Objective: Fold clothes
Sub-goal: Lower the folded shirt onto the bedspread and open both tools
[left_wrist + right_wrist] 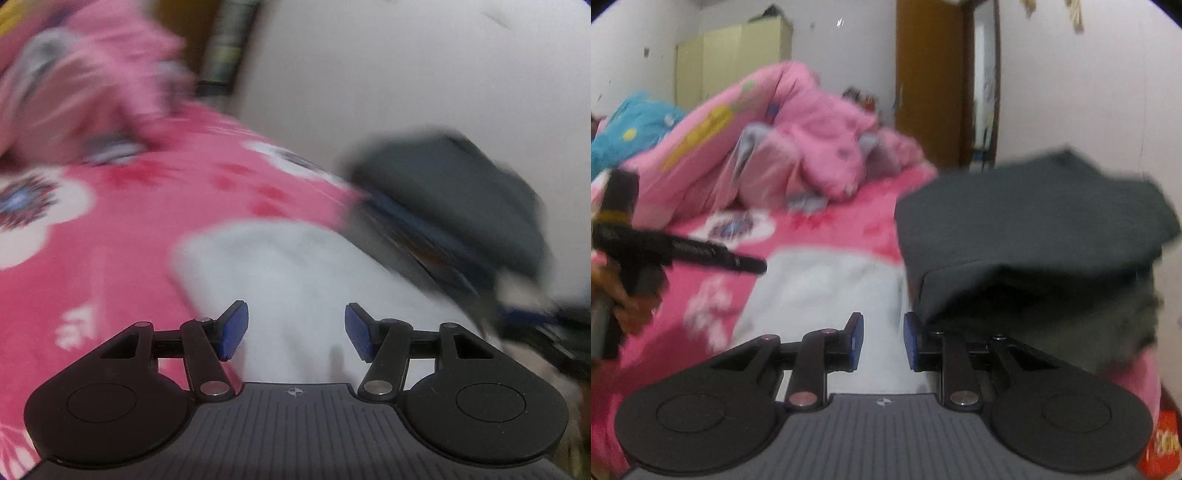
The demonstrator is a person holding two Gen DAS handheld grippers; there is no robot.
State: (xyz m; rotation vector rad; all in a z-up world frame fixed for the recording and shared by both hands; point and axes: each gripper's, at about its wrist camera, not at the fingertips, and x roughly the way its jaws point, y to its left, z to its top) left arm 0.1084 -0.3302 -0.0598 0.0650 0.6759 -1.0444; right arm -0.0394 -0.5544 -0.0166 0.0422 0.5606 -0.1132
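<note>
White garment (827, 291) running lengthwise away from me, folded dark garment (1027, 229) beside it, pink bedsheet (122, 236), my left gripper (295, 334) spread empty, right gripper (883, 341) parted, empty

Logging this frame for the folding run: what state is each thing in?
Left tongs: open, empty, over the white garment.
Right tongs: open, narrower gap, empty.
White garment: lying flat on the pink bedsheet.
Dark garment: folded, beside the white one.
Pink quilt: bunched up behind.

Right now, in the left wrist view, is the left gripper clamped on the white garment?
No. The left gripper stands open, its blue pads wide apart, with the white garment lying beyond them ungripped on the pink bedsheet.
</note>
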